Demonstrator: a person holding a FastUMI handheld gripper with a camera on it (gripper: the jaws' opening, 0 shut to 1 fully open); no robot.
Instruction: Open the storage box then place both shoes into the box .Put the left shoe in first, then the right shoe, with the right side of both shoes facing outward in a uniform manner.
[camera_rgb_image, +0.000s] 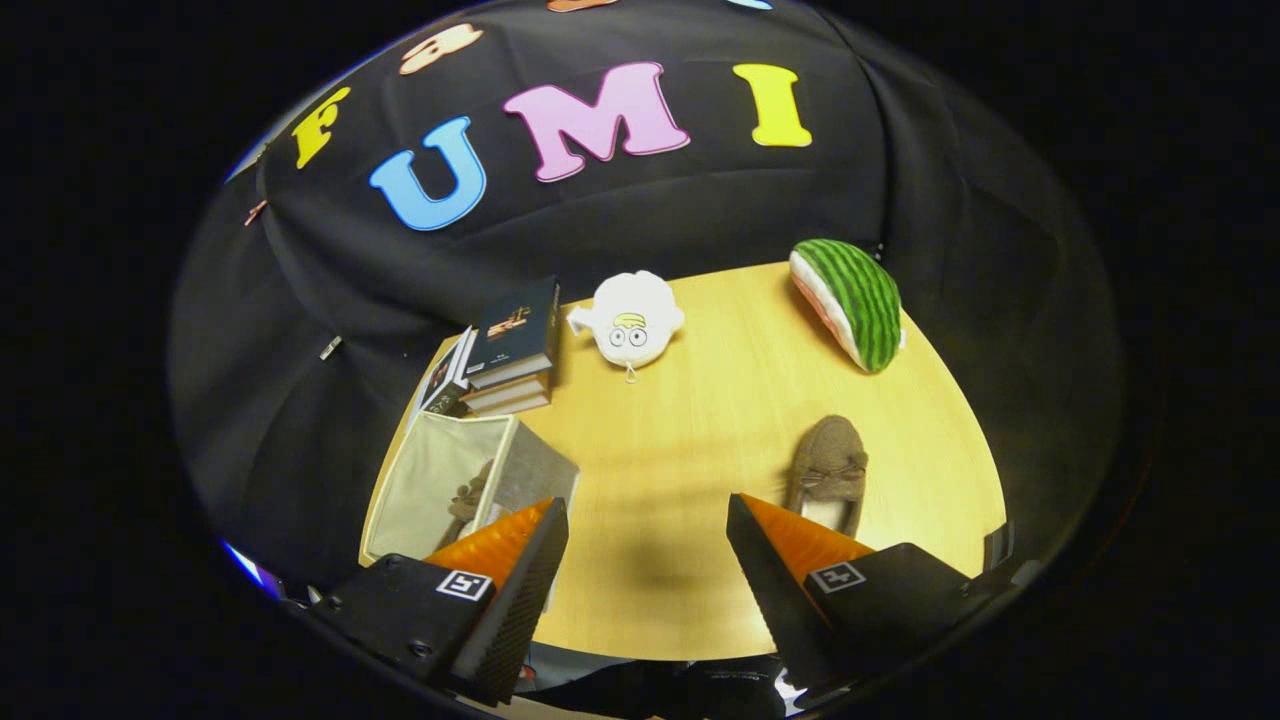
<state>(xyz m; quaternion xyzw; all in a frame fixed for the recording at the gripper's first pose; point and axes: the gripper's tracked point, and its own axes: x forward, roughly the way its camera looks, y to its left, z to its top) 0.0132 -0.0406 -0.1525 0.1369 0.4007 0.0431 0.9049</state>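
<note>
Box (440, 480): open, on the worktop (680, 440) just ahead of the claw's left finger and a little outside it; its grey lining shows, and that finger hides its near corner.
Shoe in box (468, 497): 1 brown slipper already sits inside, low against the near wall; partly hidden, so which way it faces I cannot tell.
Books (510, 350): a small stack beyond the box, touching or nearly touching its far edge.
Claw (648, 545): open wide, nothing between the fingers, bare worktop in the gap; it hangs above the near edge of the worktop.
Plush (628, 320): white toy, well beyond the gap, apart from all else.
Shoe on worktop (830, 475): the second brown slipper lies just ahead of the right finger, its heel opening nearest that finger and partly hidden by it, toe pointing away.
Long axis: runs roughly along the claw's forward line, tilted slightly.
Melon toy (850, 300): far beyond the right finger, clear of the slipper.
Judgement: the left shoe looks placed; next the claw should shift right and close across the slipper's width, then carry it left across the gap to the box.
</note>
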